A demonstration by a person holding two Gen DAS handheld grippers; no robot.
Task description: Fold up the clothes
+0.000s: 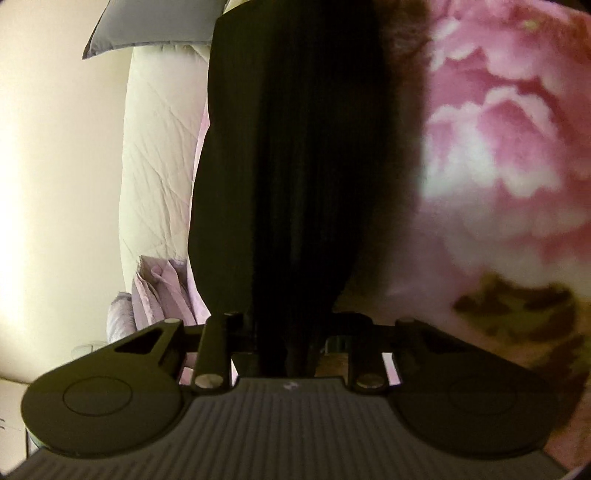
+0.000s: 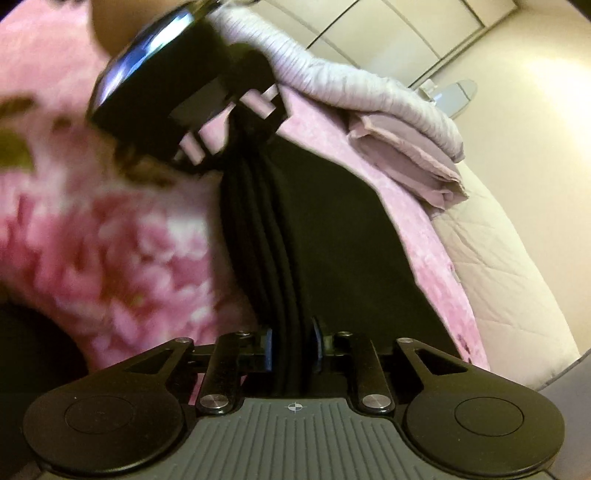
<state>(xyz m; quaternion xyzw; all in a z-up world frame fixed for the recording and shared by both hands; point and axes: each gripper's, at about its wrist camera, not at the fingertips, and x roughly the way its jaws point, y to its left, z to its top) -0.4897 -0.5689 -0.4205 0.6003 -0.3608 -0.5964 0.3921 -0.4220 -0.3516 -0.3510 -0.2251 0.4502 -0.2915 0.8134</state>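
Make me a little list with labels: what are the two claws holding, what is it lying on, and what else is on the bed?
held thing: black garment, bunched into pleats between both claws
left claw: shut on one end of the black garment
right claw: shut on the other end
underneath: pink flowered blanket
nearby: folded lilac clothes, stacked at the blanket's edge
also on bed: cream quilt and grey pillow
fold: not finished, cloth only gathered so far
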